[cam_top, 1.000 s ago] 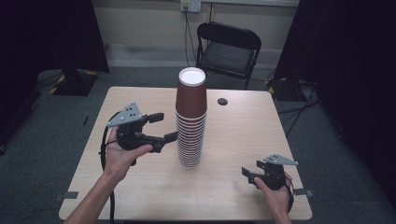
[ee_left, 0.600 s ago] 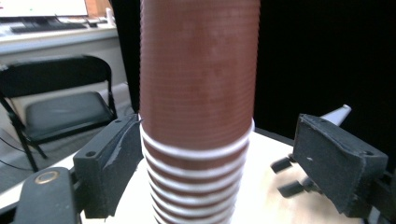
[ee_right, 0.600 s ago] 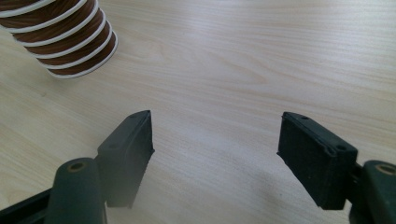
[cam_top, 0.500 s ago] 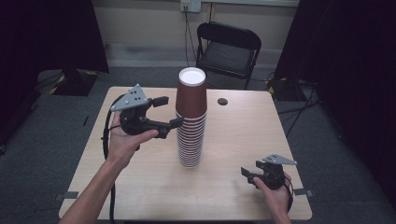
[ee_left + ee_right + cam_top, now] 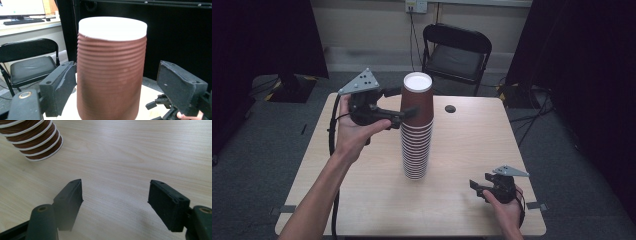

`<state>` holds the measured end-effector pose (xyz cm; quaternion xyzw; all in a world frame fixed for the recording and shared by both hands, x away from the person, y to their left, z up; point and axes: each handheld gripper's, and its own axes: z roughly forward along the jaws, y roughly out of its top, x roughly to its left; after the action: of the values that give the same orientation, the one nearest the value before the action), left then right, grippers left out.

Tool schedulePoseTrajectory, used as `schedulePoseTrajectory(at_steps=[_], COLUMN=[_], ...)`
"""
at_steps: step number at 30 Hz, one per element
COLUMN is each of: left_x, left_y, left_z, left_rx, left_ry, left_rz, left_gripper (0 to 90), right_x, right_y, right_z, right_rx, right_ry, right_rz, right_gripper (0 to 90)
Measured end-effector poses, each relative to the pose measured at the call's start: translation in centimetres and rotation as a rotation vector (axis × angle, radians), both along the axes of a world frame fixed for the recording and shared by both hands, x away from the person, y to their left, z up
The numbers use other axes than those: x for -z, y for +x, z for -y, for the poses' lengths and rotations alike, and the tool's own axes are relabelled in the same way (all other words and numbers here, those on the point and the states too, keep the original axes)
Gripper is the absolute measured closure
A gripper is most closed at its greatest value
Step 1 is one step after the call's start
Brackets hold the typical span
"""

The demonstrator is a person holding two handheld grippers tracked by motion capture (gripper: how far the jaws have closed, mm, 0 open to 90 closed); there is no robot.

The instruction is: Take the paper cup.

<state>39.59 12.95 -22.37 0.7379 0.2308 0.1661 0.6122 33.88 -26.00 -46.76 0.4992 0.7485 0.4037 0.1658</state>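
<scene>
A tall stack of brown paper cups (image 5: pixel 416 145) stands upside down in the middle of the wooden table (image 5: pixel 362 200), its white top facing up. My left gripper (image 5: pixel 404 102) is held high at the top cup (image 5: pixel 111 75), with one jaw on each side of it. One pad (image 5: pixel 62 85) lies against the cup's side; the other pad (image 5: pixel 180 85) stands off with a gap, so the jaws are open. My right gripper (image 5: pixel 477 187) rests near the table's front right, open (image 5: pixel 115 202) over bare wood, with the stack's base (image 5: pixel 32 140) ahead of it.
A small dark disc (image 5: pixel 450 108) lies on the table behind the stack. A black folding chair (image 5: pixel 454 50) stands beyond the far edge. The left gripper's cable (image 5: pixel 332 135) hangs along the forearm. Dark curtains flank the room on both sides.
My left gripper has risen and moved in toward the stack, from beside its middle to its top cup, which now sits between the jaws. The right gripper has stayed put.
</scene>
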Motion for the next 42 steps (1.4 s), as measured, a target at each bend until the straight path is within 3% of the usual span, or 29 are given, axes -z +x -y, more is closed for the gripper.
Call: schedulePoseTrajectory(at_steps=[3,6,8,10,21,24,32,34,36,38,40,42], left_x=[-0.2,-0.1,0.0,0.2,1.3,1.7,2.4,2.5,2.9,3.3,3.6,3.7], left_y=[0.4,1.2,1.7,2.1,2.9,3.1,3.0,2.9,3.0,3.0,3.2,3.3], left_z=[0.6,1.3,1.8,2.3,3.6,3.6,3.8,4.0,4.4,4.4,4.2,4.1], left_rx=[-0.004,-0.044,-0.012,-0.022,-0.001,0.003,0.004,-0.006,-0.011,-0.017,-0.005,-0.005], left_ry=[0.003,0.004,0.003,0.032,0.103,0.093,0.081,0.136,0.174,0.137,0.107,0.101], left_rz=[0.001,-0.032,-0.039,-0.034,-0.032,-0.039,-0.007,0.001,-0.021,-0.019,-0.046,-0.055], left_gripper=[15.3,15.2,15.1,15.3,13.1,11.9,13.0,11.0,9.1,8.9,9.0,8.5], right_x=[0.0,-0.1,-0.1,-0.1,0.0,0.0,0.0,0.0,0.0,0.0,0.0,0.1], right_y=[0.0,0.0,0.0,-0.1,0.0,0.0,-0.1,-0.1,-0.1,-0.1,-0.1,0.0], right_z=[0.1,0.1,0.2,0.2,0.2,0.2,0.3,0.3,0.3,0.3,0.3,0.3], right_rx=[0.0,0.008,0.01,0.01,0.007,0.009,0.013,0.011,0.01,0.011,0.01,0.011], right_ry=[0.002,-0.007,-0.005,-0.003,0.0,0.0,0.009,0.01,0.011,0.012,0.012,0.014], right_rz=[0.003,0.004,0.002,0.004,0.001,0.002,0.005,0.005,0.002,0.003,0.004,-0.001], right_gripper=[27.5,27.6,27.6,27.6,27.6,27.5,29.5,29.5,29.5,29.5,29.5,29.5])
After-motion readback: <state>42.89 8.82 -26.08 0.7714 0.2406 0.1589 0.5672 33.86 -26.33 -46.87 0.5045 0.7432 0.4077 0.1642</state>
